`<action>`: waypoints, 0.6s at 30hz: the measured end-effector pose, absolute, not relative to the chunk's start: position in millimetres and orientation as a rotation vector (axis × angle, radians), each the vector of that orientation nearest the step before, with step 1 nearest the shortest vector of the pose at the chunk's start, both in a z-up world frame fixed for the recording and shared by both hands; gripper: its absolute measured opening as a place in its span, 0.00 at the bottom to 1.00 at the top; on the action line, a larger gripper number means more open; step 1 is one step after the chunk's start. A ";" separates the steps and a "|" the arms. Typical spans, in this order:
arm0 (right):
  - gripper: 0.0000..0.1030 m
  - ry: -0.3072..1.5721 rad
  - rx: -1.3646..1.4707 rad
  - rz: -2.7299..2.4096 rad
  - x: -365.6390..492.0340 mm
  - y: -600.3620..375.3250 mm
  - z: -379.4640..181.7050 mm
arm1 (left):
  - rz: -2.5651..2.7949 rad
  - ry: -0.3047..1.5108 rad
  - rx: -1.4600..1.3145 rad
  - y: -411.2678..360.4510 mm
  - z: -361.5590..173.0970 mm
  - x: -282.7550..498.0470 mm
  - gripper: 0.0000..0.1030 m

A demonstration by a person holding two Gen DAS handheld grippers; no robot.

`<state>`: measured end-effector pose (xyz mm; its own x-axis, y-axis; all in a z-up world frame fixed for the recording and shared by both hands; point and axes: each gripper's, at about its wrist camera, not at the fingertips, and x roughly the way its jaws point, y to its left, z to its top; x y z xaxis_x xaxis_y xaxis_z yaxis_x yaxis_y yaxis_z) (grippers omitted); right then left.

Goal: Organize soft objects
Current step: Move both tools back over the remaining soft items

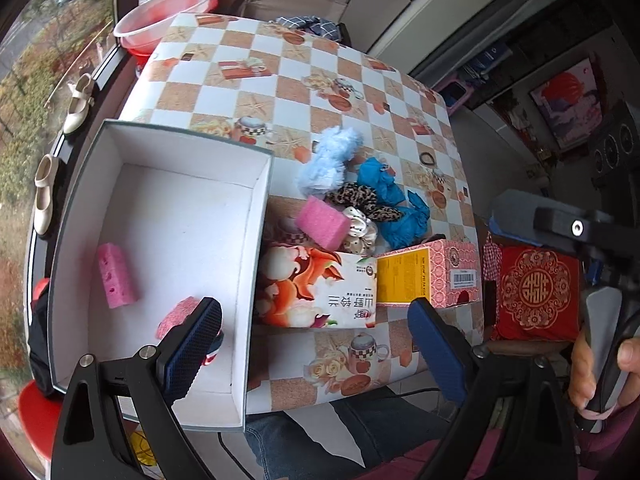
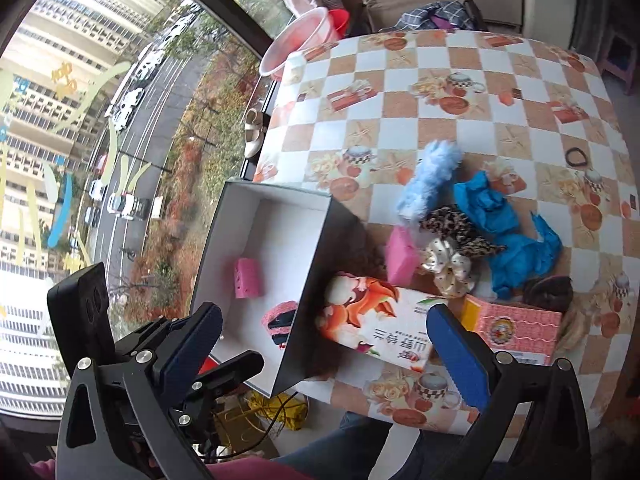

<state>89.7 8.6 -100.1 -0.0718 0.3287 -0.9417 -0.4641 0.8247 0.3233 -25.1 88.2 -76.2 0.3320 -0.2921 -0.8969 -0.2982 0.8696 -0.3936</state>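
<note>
From the left wrist view, the left gripper (image 1: pixel 316 332) hangs with its jaws spread wide and nothing between them, above the near end of the white box (image 1: pixel 192 136), which already holds a pink sponge (image 1: pixel 117 276) and a pink-and-dark item (image 1: pixel 178 318) by its near wall, probably dropped there as sorted pieces. From the right wrist view, the right gripper (image 2: pixel 326 344) is likewise wide open and empty, poised over the tissue pack (image 2: pixel 376 320) lying against the box's right wall. Beyond that pack, the unsorted heap waits just right of the box: a second pink sponge (image 2: pixel 402 258), a leopard scrunchie (image 2: pixel 456 226), a polka-dot scrunchie (image 2: pixel 448 268), a fluffy blue piece (image 2: pixel 428 176) and blue gloves (image 2: pixel 512 236), likely the next targets.
</note>
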 end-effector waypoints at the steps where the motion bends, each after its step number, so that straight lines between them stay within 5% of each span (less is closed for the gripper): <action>1: 1.00 1.498 -0.090 0.634 96.2 -3.5 -96.8 | -0.008 1.256 -0.541 82.8 -75.3 -19.6 0.93; 18: 1.00 1.573 0.213 0.193 160.1 -201.4 -143.6 | 0.089 1.425 -0.251 42.6 -131.4 129.4 0.93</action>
<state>160.1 -201.4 -143.6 -0.0099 0.2554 -0.9668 0.0137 0.9668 0.2553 129.4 42.6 -131.5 0.1475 -0.0884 -0.9851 -0.2106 0.9703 -0.1187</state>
